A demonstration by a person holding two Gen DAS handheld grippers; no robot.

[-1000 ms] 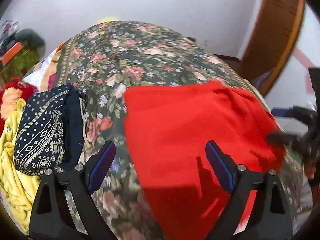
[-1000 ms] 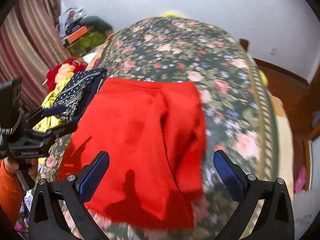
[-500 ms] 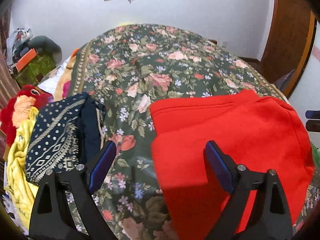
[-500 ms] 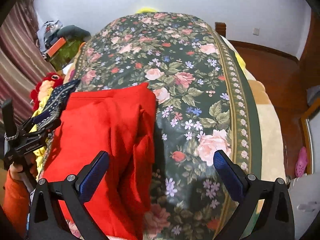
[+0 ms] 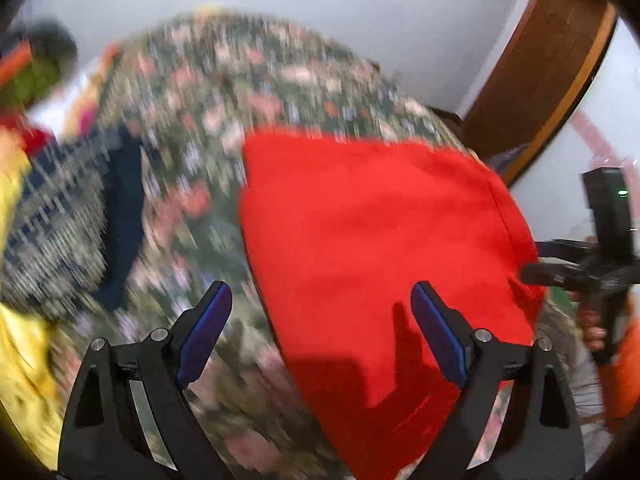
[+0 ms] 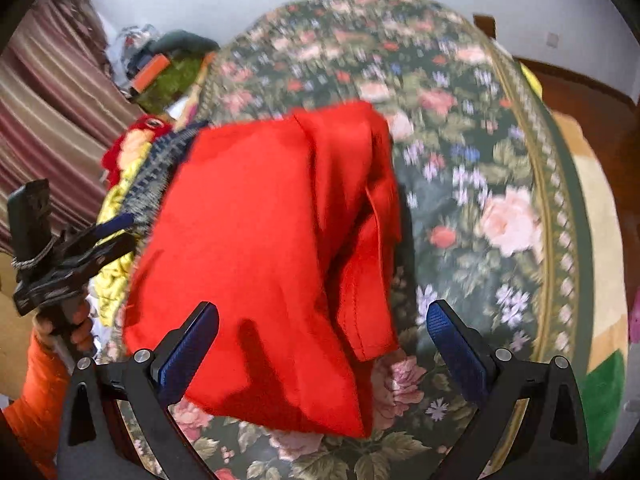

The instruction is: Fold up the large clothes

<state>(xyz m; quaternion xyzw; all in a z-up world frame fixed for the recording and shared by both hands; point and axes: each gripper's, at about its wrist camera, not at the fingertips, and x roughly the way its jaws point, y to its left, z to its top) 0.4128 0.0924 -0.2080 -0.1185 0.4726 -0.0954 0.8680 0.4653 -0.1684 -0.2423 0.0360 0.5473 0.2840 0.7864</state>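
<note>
The red garment [image 6: 272, 248] lies on the bed [image 6: 500, 152], on the floral bedspread [image 5: 224, 92], already doubled over: in the right wrist view we see a hemmed flap folded on top along its right side, its stitched edge running down toward the near corner. Against the frames of a second and half a second ago, the garment's outline looks much the same, so we judge it has not been handled in that span; what has changed is our own stance. Both views have swung and dropped toward the cloth, and the left wrist view is now smeared with motion blur. The left tool [image 5: 320, 328] is spread wide with nothing between its blue pads, which frame the near left edge of the red cloth without touching it. The right tool [image 6: 320, 344] is likewise released and empty, its pads straddling the near end of the garment and the hemmed flap. Each tool shows in the other's view, carried by a hand [image 6: 64, 320] in an orange sleeve [image 6: 36, 400]. We read this as an approach for the next fold, both tools coming in on the near edge, grasp not yet made. Beyond the garment's left edge lie a navy patterned cloth [image 5: 60, 216] and a yellow cloth [image 5: 20, 360], plus red and yellow pieces nearer the striped curtain [image 6: 48, 112].
</note>
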